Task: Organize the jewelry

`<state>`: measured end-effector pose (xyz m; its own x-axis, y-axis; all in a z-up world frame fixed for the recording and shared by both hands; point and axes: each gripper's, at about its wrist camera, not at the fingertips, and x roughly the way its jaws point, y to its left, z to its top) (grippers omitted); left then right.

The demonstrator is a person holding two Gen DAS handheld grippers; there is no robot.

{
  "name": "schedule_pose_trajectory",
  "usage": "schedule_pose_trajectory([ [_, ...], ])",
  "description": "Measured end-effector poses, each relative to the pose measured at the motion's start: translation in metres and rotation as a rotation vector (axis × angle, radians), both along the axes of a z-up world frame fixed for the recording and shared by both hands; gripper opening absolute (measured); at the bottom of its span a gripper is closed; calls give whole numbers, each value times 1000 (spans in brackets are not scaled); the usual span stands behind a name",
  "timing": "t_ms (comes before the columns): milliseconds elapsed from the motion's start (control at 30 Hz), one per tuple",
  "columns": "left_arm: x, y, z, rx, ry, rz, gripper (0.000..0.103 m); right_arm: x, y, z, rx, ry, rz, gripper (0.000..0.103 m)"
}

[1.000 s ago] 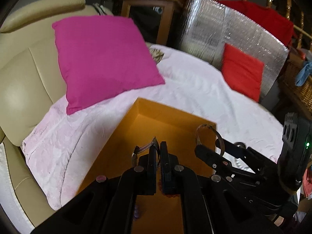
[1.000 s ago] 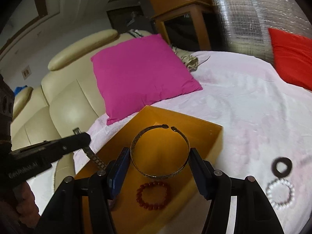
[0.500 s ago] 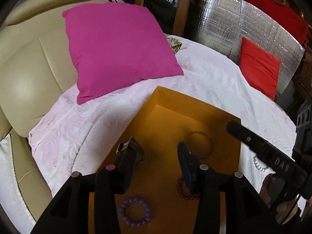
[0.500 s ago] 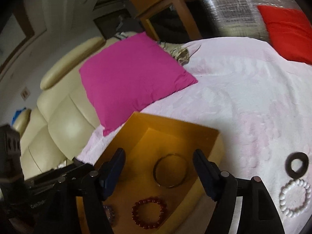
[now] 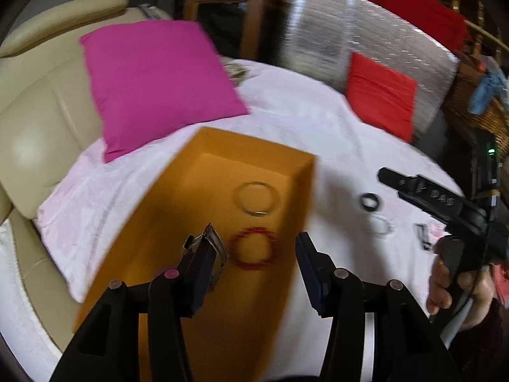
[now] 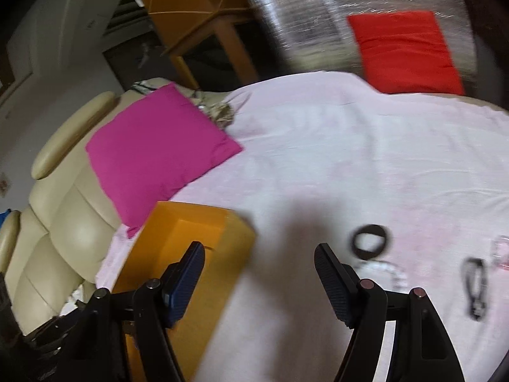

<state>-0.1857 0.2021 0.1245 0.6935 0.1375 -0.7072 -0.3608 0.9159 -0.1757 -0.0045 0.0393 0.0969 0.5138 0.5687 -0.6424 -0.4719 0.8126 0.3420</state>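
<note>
The open orange box sits on the pale pink cloth. In it lie a gold bangle and a red bead bracelet. My left gripper hovers over the box with its jaws opening. A silver link strap leans against its left finger and is not pinched. My right gripper is open and empty over the cloth, right of the box. Ahead of it lie a black ring, a white bead bracelet and a dark clasp piece.
A magenta cushion leans on the beige sofa behind the box. A red cushion rests against a silver foil panel. A hand holds the right gripper. A wicker basket stands far right.
The left jaws went from shut on the silver strap to apart. The right gripper dropped the gold bangle into the box and swung right over the cloth. Both views are blurred by motion.
</note>
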Motion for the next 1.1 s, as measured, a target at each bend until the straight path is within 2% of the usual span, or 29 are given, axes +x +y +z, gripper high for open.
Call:
schedule_pose_trajectory([
  [67, 1, -13, 3, -17, -8, -36, 53, -5, -23, 4, -33, -19, -34, 75],
  [200, 2, -44, 14, 15, -27, -99, 54, -13, -83, 17, -44, -45, -115, 75],
  [333, 1, -64, 21, 64, -42, -115, 61, -23, -148, 31, -30, -67, -204, 75],
  [500, 8, -81, 17, 121, -23, -138, 61, -35, -233, 38, 28, -36, -340, 75],
  [667, 25, -105, 14, 174, -7, -178, 61, -29, -275, 33, 61, -16, -396, 75],
  [933, 53, -175, 53, 251, -113, -313, 61, -20, -323, 32, 122, -10, -461, 75],
  [1100, 66, -227, 71, 206, -138, -413, 61, -13, -342, 32, 156, 5, -513, 75],
])
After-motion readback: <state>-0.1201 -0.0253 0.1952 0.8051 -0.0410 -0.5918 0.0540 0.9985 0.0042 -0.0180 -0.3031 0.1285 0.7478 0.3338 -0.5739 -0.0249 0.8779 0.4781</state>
